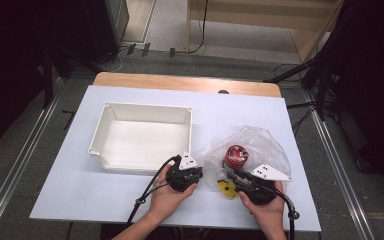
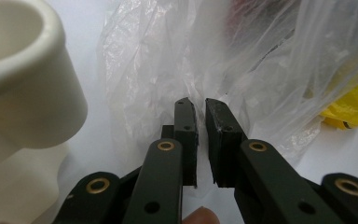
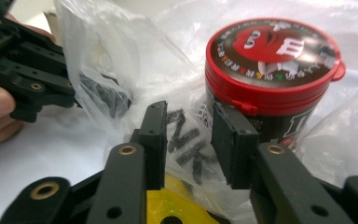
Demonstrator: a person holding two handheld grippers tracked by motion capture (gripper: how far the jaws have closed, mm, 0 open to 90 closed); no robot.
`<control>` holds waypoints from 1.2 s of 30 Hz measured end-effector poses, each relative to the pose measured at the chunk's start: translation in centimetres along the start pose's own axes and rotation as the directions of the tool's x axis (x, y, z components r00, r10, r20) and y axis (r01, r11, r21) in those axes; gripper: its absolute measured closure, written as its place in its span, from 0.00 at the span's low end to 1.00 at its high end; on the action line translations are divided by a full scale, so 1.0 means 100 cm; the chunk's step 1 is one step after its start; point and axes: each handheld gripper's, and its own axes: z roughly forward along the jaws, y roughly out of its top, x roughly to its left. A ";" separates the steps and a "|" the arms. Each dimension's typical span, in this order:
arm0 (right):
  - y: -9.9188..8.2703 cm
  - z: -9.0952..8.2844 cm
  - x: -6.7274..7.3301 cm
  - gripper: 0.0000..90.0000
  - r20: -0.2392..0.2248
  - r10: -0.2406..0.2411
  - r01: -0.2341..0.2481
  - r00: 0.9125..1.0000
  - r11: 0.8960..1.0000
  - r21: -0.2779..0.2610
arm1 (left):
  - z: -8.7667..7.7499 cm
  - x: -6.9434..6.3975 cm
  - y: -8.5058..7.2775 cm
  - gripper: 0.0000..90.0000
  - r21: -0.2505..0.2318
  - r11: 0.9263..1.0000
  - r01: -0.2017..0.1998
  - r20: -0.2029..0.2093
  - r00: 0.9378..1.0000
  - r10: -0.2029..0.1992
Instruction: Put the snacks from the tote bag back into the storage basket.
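Nearest to the person, the 2 hands sit low on the white surface [image 1: 80, 200], one gripper in each. The left gripper [image 1: 186, 172] has its jaws pinched almost shut on a fold of the clear plastic bag [image 1: 260, 145]; in the left gripper view the thin film is squeezed between the 2 black pads [image 2: 221, 135]. It holds the bag's edge on the side next to the white box.

The right gripper [image 1: 232, 181] is a little way open. Its jaws stand apart with crinkled bag film and some black letters between them, and the pads do not look to be pressing on anything. A yellow thing [image 3: 168, 205] lies in the bag just under them.

Just past the right gripper stands the red-lidded candy tub [image 3: 272, 65], upright, inside the bag. It is straight ahead of the right jaws and a bit to their right side, very near. So the right gripper is the closer one to it, and I think it only needs a short push forward to reach it.

Farther back and to the left sits the white box [image 1: 145, 112], open on top.
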 end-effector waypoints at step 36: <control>0.010 0.038 -0.015 0.25 0.205 0.138 -0.137 0.969 0.990 -0.023 | 0.000 -0.002 0.000 0.95 0.000 1.000 -0.016 -0.005 1.000 0.016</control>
